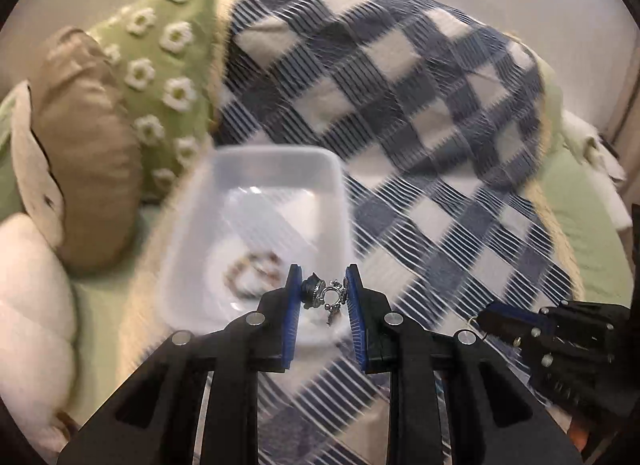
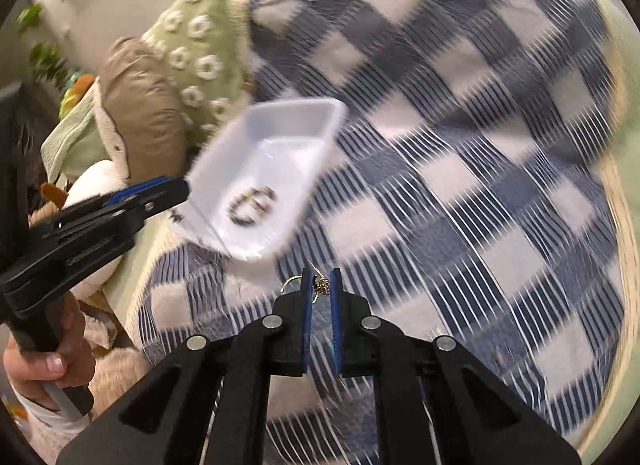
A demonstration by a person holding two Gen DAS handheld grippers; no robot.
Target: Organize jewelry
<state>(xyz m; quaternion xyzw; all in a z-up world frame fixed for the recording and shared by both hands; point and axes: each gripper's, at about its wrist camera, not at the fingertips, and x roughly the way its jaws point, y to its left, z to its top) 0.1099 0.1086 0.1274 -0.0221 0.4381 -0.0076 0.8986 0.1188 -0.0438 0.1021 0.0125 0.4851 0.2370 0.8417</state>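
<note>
A white plastic tray [image 1: 332, 185] lies on a blue-and-white checked blanket; it also shows in the right wrist view [image 2: 320, 121]. A beaded bracelet [image 1: 252, 269] lies in it, also seen from the right [image 2: 252, 205]. My left gripper [image 1: 323, 289] is shut on a silver charm piece [image 1: 324, 295] just above the tray's near end. My right gripper [image 2: 320, 285] is shut on a small gold earring [image 2: 322, 285] with a wire hook, above the blanket just short of the tray. It shows at the lower right of the left wrist view [image 1: 484, 319].
The checked blanket [image 1: 420, 105] covers a bed with a green sheet [image 1: 580, 205]. A green flowered cushion [image 1: 160, 65], a tan pillow [image 1: 88, 137] and white soft toys [image 1: 32, 285] lie left of the tray. A hand [image 2: 44, 361] holds the left gripper.
</note>
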